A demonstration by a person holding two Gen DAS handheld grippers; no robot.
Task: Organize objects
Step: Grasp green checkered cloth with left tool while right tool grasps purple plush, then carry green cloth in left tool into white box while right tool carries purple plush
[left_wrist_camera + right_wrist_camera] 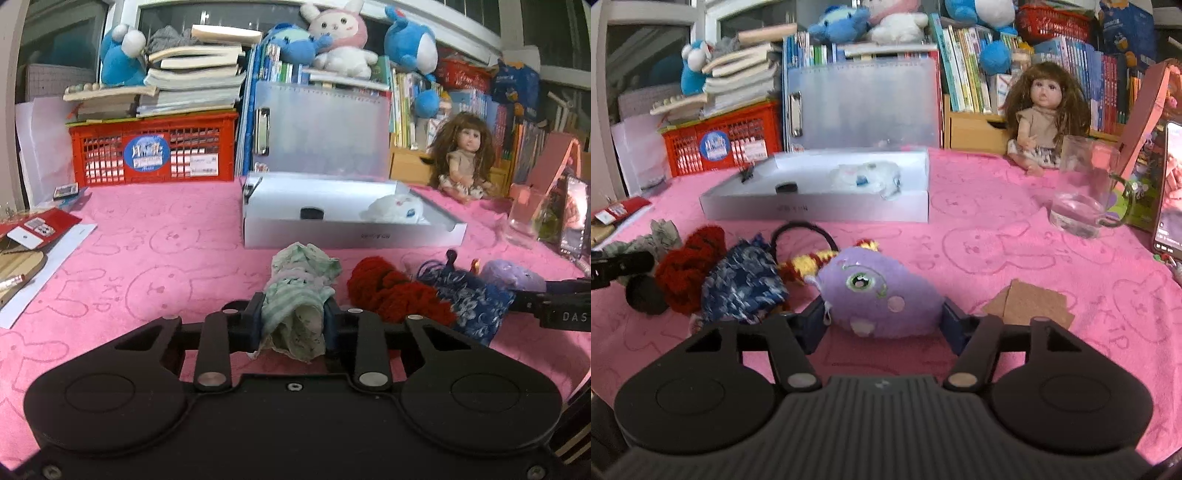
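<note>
Between closed jaws, crumpled green cloth [295, 310]; rounded purple plush [879, 295] likewise.

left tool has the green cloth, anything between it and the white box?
Nothing visible. The left tool is shut on the green cloth; only bare pink tablecloth lies ahead to the white box. The red yarn sits off to the right.

My soft things on the pink cloth

My left tongs [293, 325] squeeze a crumpled green and white cloth [301, 291]. My right tongs [882, 325] sit around a purple plush [879, 295] with one green eye. Between them lie a red woolly thing [391, 291] and a blue flowery pouch [469, 299], touching. A white fluffy toy [397, 209] lies in the white box [351, 232] behind.
</note>
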